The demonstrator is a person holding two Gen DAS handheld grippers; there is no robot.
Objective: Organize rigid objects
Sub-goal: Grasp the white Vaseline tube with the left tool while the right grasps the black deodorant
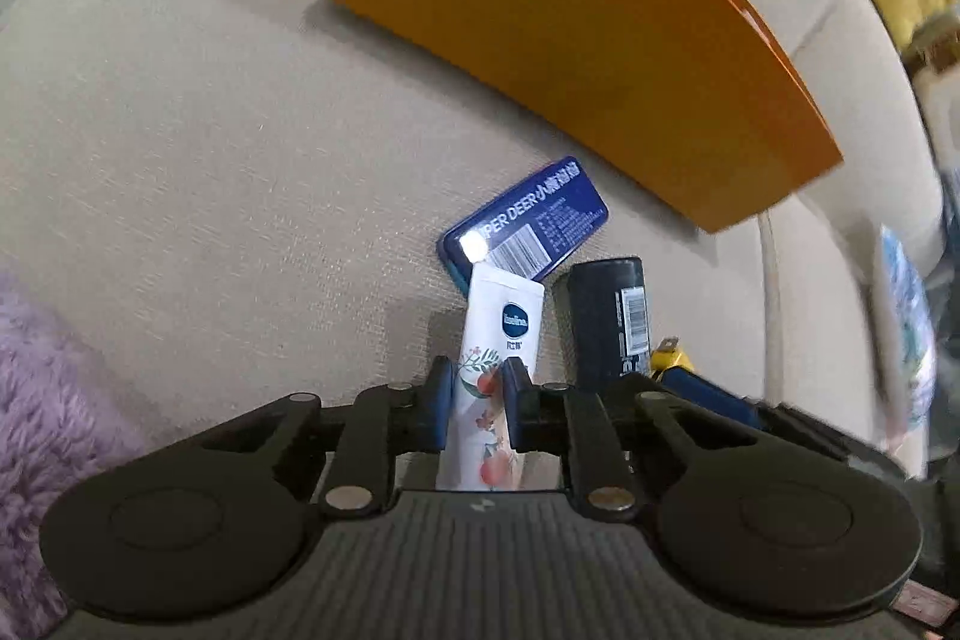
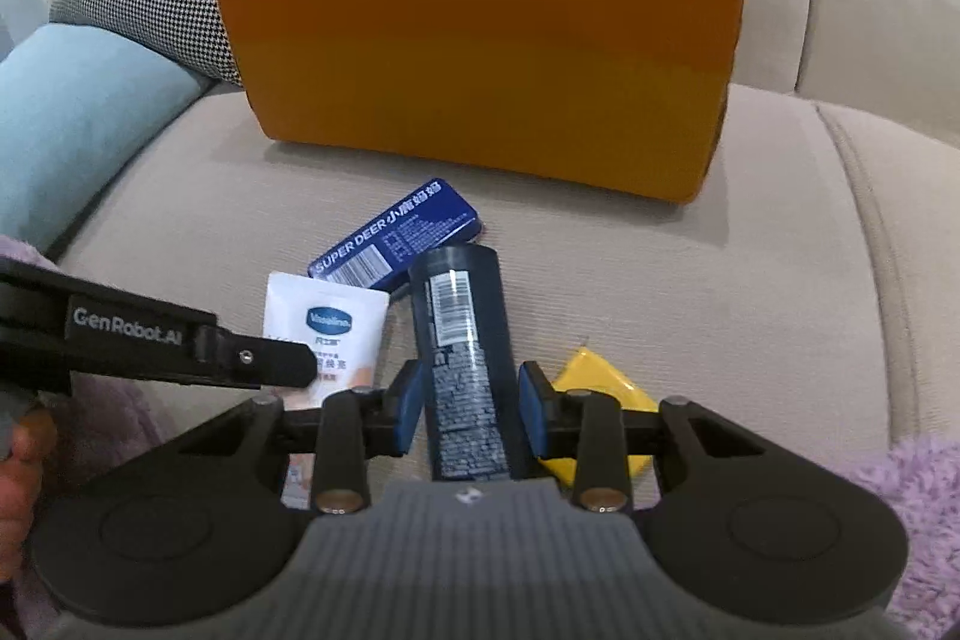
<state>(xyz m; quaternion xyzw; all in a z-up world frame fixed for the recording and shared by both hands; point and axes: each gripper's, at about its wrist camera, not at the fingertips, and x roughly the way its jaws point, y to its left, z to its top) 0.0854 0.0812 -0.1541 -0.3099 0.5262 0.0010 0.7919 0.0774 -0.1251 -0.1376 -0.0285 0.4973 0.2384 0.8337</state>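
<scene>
On the beige sofa seat (image 2: 750, 280), four loose items lie clustered in front of the orange box (image 2: 480, 64), which stands at 12 o'clock in the right wrist view with its top open. Something orange-red shows inside at its far right corner; what it is cannot be told.

Left gripper (image 1: 477, 388): the blue pads press against both sides of the white Vaseline tube (image 1: 501, 322), pinching it. Whether the tube is lifted off the seat cannot be told.

Right gripper (image 2: 471, 400): the jaws straddle the dark cylindrical can (image 2: 462, 340). The left pad sits at the can wall; a narrow gap shows at the right pad, so the grip is judged not yet complete.

The blue SUPER DEER tin (image 2: 399, 235) lies flat at 11 o'clock from the can, touching or overlapping its top end. The yellow packet (image 2: 600, 382) lies at 3 o'clock, just beside the right pad.

Progress assessment: early stage. All four visible items remain outside the box.
</scene>
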